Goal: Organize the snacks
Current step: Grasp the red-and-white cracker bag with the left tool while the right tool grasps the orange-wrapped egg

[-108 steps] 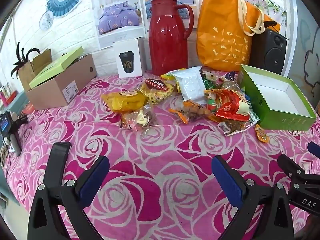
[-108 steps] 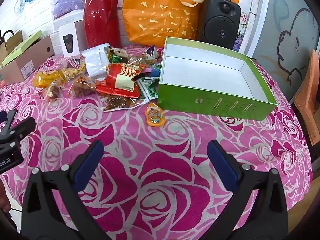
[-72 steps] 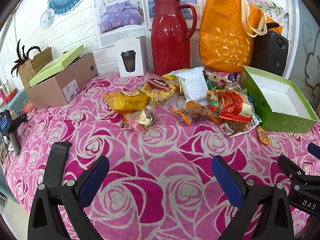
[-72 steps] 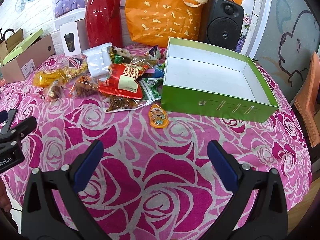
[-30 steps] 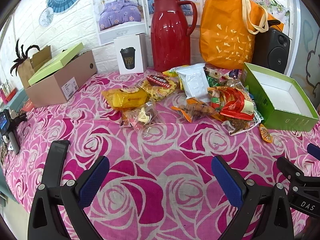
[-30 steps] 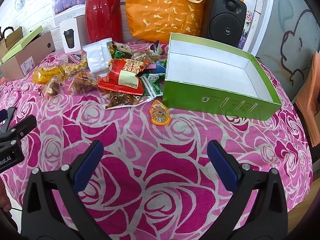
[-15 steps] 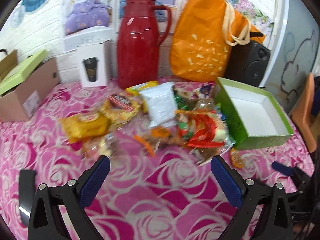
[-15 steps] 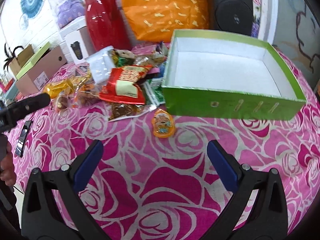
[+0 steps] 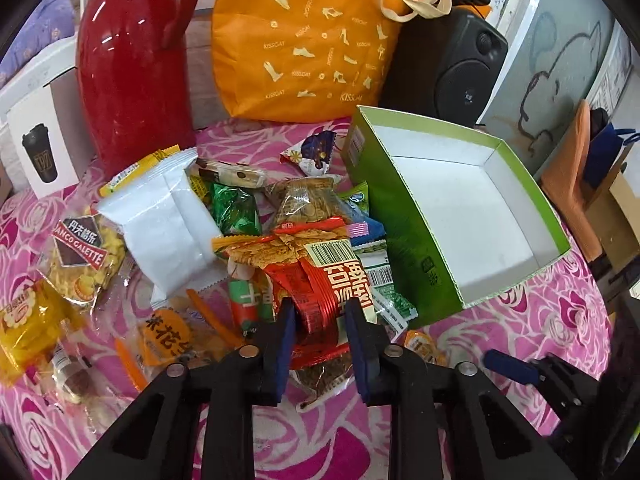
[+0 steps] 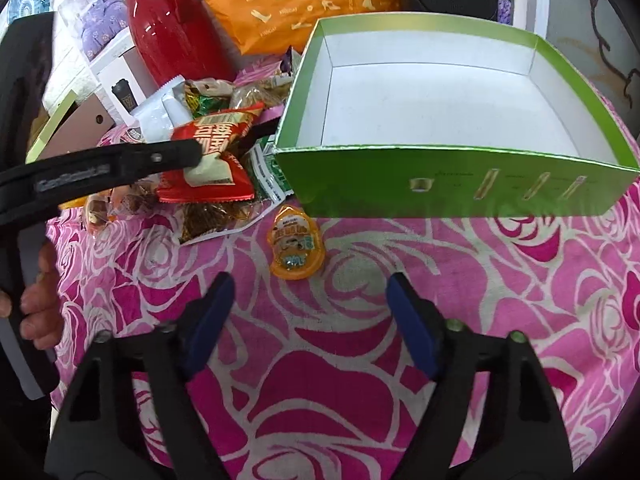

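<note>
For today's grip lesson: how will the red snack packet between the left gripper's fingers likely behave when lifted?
The red snack packet looks like crinkled, puffy foil, so probably light and floppy. Its glossy film may slip in the left gripper. Packets lying under it might shift.

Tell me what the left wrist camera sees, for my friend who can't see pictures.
The left gripper has its fingers closed around a red snack packet on top of a pile of snacks on a pink rose tablecloth. An empty green box sits just right of the pile. Behind stand a red flask, an orange bag and a black speaker.
</note>
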Action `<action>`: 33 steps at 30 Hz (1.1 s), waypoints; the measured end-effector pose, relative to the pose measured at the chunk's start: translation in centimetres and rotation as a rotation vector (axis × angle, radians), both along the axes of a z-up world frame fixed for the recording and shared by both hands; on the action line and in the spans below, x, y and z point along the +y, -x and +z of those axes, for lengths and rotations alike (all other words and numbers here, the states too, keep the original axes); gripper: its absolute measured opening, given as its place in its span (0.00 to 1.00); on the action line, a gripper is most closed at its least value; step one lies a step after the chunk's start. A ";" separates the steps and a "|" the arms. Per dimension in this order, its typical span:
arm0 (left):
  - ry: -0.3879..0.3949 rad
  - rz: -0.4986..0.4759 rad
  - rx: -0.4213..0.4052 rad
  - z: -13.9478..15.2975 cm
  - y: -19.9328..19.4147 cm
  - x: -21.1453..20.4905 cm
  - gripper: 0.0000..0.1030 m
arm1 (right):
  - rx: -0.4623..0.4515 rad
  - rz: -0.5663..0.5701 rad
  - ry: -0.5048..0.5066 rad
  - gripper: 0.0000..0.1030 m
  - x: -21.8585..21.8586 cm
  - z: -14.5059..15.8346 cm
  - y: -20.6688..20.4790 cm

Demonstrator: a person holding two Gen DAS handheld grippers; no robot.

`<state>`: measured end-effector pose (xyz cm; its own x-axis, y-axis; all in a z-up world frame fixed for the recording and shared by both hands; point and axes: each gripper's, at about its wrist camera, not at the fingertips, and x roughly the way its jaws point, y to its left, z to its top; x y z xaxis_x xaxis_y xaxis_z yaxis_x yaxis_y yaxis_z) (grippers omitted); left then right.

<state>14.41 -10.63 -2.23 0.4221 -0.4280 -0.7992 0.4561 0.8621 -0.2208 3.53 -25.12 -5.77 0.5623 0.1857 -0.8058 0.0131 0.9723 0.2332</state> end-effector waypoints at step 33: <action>0.028 0.131 0.114 -2.2 5.7 6.5 0.27 | 0.002 0.067 0.013 0.29 2.0 -1.3 1.1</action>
